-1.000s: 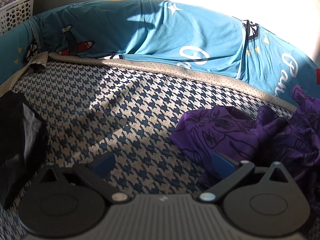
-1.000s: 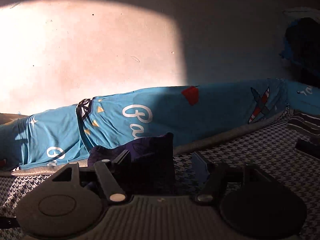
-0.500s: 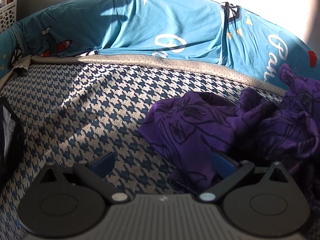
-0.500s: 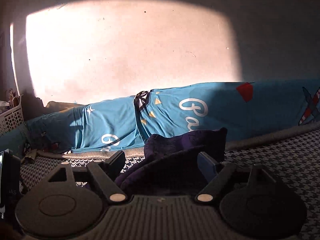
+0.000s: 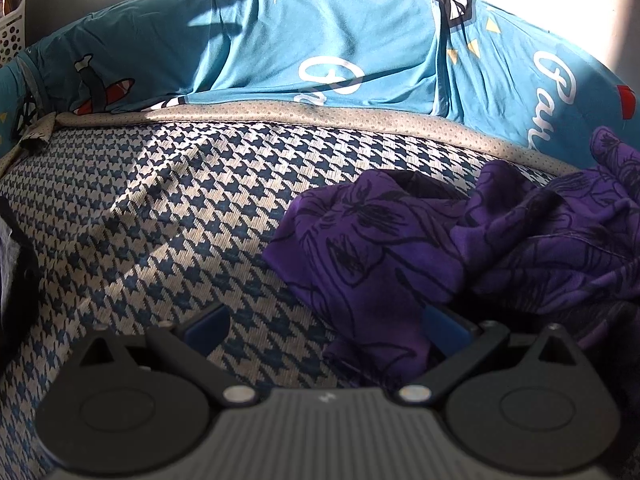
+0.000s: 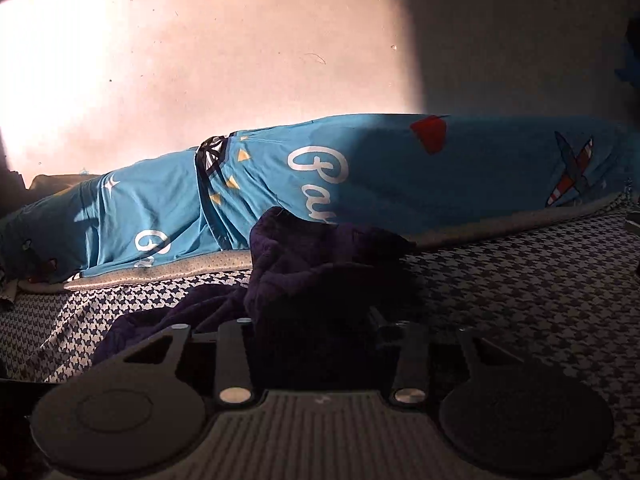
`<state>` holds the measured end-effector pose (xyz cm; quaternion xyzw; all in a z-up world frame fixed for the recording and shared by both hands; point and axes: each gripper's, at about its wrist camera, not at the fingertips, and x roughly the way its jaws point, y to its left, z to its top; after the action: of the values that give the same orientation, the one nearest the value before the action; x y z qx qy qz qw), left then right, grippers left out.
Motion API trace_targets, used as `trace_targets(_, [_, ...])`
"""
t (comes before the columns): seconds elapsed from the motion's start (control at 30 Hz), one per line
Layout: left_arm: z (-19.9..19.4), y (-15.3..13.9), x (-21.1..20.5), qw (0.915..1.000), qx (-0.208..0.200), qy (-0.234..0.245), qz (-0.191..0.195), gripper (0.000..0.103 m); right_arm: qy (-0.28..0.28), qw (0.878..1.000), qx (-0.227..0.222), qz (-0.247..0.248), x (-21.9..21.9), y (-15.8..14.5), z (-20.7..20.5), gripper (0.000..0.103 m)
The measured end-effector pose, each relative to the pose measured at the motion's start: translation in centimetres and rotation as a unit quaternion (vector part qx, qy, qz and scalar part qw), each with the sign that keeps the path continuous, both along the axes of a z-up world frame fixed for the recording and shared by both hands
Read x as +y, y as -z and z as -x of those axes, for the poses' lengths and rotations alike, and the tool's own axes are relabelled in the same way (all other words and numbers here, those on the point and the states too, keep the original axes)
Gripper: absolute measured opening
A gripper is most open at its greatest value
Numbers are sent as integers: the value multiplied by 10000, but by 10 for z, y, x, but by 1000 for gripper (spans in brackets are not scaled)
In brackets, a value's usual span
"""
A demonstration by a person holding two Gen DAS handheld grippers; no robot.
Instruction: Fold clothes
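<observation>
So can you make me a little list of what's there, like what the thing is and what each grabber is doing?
garment: purple cloth with black drawings, crumpled
surface: houndstooth mat
behind the mat: blue printed bedding along the wall
left gripper: fingers open, cloth edge lying between them
right gripper: in shadow with cloth bunched between its fingers; grip unclear
fold: not started

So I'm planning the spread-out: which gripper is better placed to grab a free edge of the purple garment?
Left gripper: open, purple garment edge between its jaws. Right gripper already grips it.
</observation>
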<state>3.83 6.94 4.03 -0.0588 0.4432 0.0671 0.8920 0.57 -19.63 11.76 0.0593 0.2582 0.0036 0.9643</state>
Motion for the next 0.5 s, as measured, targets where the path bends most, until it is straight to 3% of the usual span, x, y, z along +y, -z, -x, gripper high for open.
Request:
trace_targets(0.2, [0,2,-1,10000,36,-20,-50,103,973,9944,351,215,-38,8,-6,35])
trace_targets(0.37, [-1,5,4,9999,109,-123,-39,103,1678,9832,713,7,-77,13,-8,35])
trace_targets(0.5, [-2,6,8,9996,125,-239,-14,103,1875,9807,466,-290,-97,8,3,42])
